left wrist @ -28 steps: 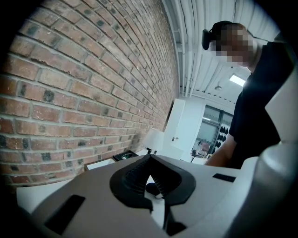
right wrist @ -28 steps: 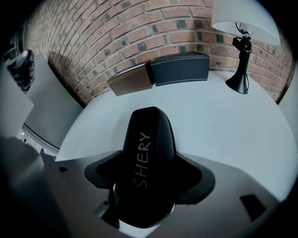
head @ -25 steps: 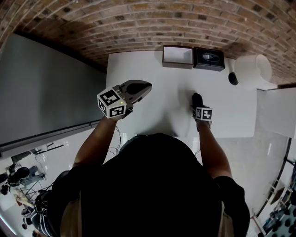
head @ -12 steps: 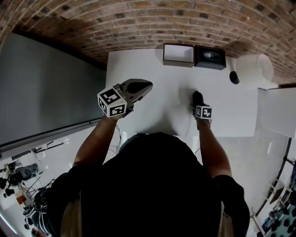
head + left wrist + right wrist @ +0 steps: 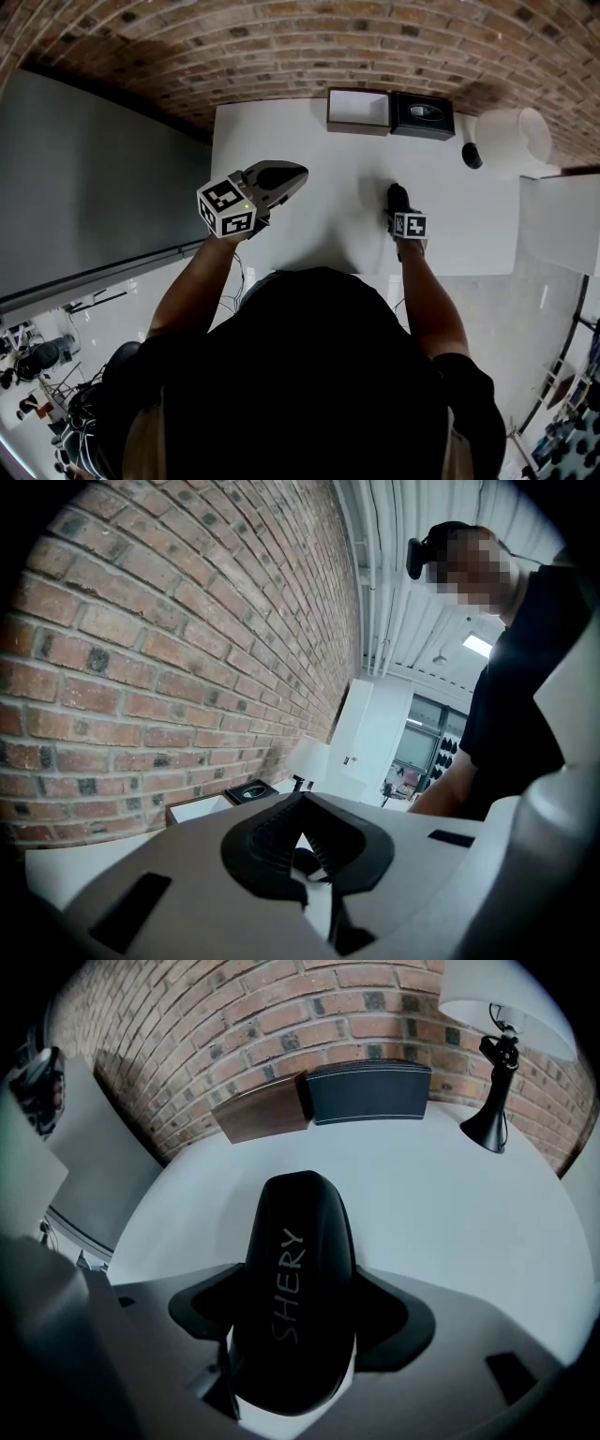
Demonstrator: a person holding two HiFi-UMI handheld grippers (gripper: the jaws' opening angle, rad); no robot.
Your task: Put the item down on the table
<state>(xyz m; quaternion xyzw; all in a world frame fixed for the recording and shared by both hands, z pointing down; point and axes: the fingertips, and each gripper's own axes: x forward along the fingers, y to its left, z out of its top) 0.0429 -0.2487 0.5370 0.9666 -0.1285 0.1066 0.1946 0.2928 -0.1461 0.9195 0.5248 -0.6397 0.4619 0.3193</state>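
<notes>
A black oblong case with pale lettering stands tip-down on the white table, near the table's front right. My right gripper points steeply down with the case between its pads, which touch it on both sides. Its jaws have just been opening a little, and the case is still between them. My left gripper hangs over the table's left part, shut and holding nothing. In the left gripper view its fingertips meet.
An open brown box and a black box stand against the brick wall at the table's far edge. A lamp with a white shade stands at the far right corner. A grey panel lies left of the table.
</notes>
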